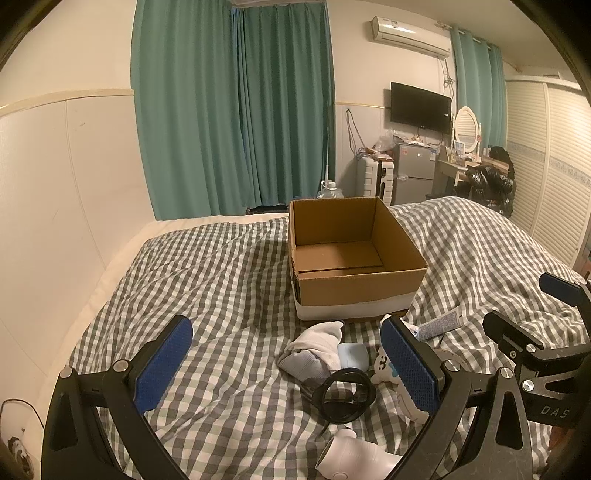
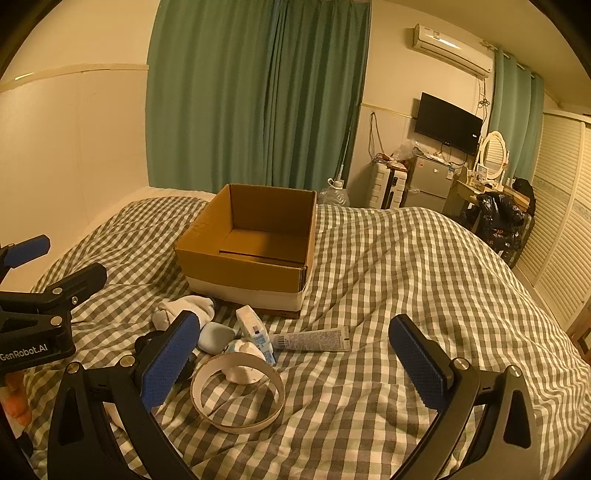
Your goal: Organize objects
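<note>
Both the left claw [image 1: 286, 363] and right claw [image 2: 295, 354] gape wide and empty, so closing on the clutter ahead risks snagging the sock [image 1: 314, 345] along with its neighbours instead of one item for the cardboard box [image 1: 354, 295] beyond.

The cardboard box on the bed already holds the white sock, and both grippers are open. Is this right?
Not quite. Both wrist views show the cardboard box empty; the white sock lies on the bed in front of it. The left gripper and right gripper are indeed open.

Home bedroom. Bed [image 1: 221, 266] under a checked cover, teal curtains [image 1: 236, 103] on the far wall, wall TV [image 1: 421, 107], air conditioner [image 1: 410, 35], vanity mirror [image 1: 466, 129], small fridge [image 1: 413, 170] far right.
</note>
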A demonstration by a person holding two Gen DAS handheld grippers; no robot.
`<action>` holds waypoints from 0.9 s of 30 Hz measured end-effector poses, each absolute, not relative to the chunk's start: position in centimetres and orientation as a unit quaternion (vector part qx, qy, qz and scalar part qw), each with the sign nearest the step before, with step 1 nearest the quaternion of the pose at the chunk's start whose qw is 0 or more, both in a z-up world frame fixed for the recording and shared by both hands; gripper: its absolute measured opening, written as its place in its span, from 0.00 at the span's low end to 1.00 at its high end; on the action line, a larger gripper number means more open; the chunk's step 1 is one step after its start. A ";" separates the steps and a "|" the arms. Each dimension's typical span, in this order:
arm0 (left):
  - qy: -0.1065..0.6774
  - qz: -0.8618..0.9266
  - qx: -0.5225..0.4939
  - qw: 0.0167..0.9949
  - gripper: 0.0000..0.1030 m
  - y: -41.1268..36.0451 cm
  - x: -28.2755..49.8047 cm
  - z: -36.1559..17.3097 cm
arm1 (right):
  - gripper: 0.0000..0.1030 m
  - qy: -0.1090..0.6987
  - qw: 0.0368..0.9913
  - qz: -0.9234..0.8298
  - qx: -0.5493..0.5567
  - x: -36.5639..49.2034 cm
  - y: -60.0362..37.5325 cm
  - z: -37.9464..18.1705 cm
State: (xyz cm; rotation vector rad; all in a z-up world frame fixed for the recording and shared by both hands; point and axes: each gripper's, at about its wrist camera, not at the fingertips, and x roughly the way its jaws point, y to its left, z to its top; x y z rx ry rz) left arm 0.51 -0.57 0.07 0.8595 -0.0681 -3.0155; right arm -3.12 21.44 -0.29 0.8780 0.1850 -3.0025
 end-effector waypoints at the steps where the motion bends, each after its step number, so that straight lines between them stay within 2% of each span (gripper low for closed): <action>1: -0.022 -0.962 0.274 0.003 1.00 -0.6 0.5 0.1 | 1.00 0.059 0.005 -0.958 0.281 -3.1 21.5 -0.3; 27: -0.023 -0.961 0.275 0.001 1.00 -0.5 0.7 -0.1 | 1.00 0.063 0.009 -0.958 0.279 -3.1 21.0 -0.3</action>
